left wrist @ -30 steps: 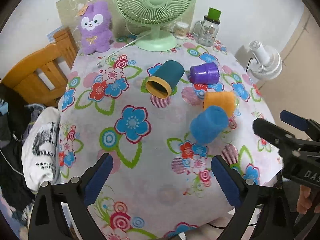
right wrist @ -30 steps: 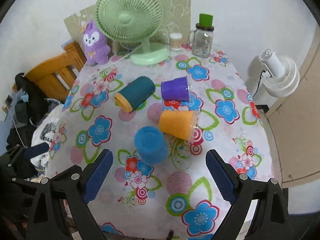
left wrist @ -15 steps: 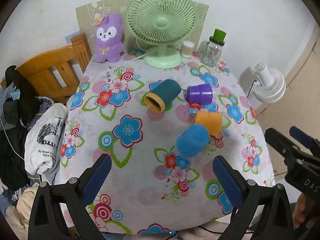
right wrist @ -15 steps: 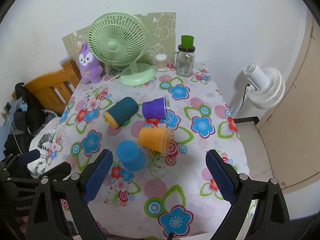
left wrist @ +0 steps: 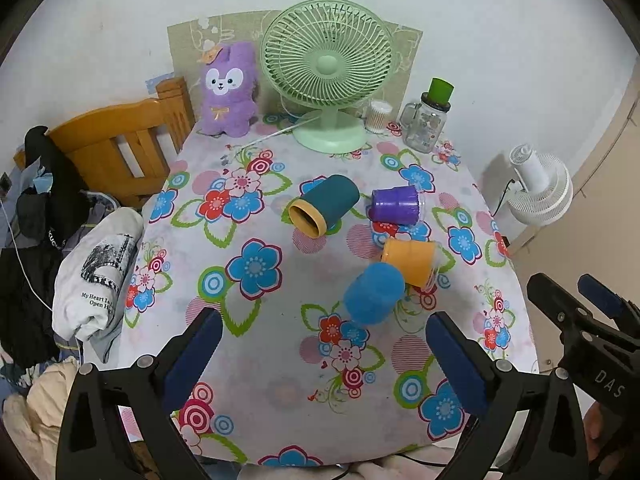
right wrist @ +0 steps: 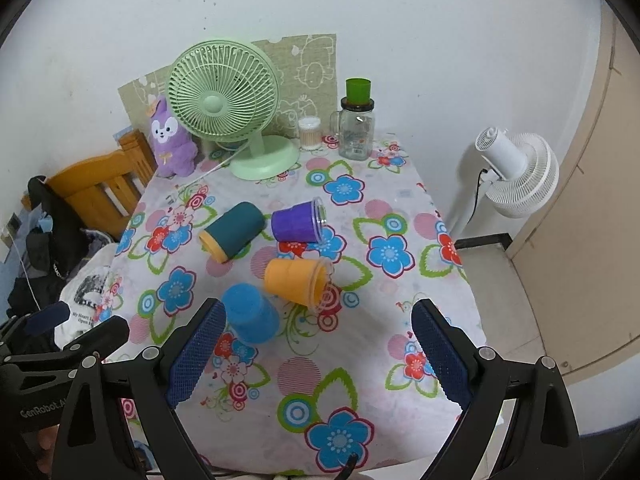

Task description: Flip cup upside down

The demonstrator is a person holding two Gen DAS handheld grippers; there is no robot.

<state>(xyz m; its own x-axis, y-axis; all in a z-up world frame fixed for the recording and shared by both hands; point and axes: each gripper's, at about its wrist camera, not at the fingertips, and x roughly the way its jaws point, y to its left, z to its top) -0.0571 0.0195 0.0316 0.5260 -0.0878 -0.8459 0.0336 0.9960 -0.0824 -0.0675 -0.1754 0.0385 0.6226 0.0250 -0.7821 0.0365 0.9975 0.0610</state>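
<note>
Several cups sit mid-table on the flowered cloth. A blue cup [left wrist: 374, 298] [right wrist: 250, 318] stands upside down nearest me. An orange cup [left wrist: 410, 260] [right wrist: 298, 282], a purple cup [left wrist: 396, 204] [right wrist: 298, 222] and a teal cup with a yellow rim [left wrist: 326, 204] [right wrist: 234, 234] lie on their sides. My left gripper [left wrist: 326, 354] is open and empty, raised over the table's near edge. My right gripper [right wrist: 316, 350] is open and empty, also raised at the near edge, to the right of the left one.
A green desk fan [left wrist: 328, 76], a purple plush toy [left wrist: 228, 90], a glass jar with a green lid [left wrist: 430, 120] and a small container [left wrist: 378, 116] stand along the back. A wooden chair [left wrist: 120, 148] with clothes is left. A white floor fan [left wrist: 538, 188] stands right.
Both grippers have pulled back and up from the table, so the cups look smaller and farther away. The cups have not moved. Both grippers stay open.
</note>
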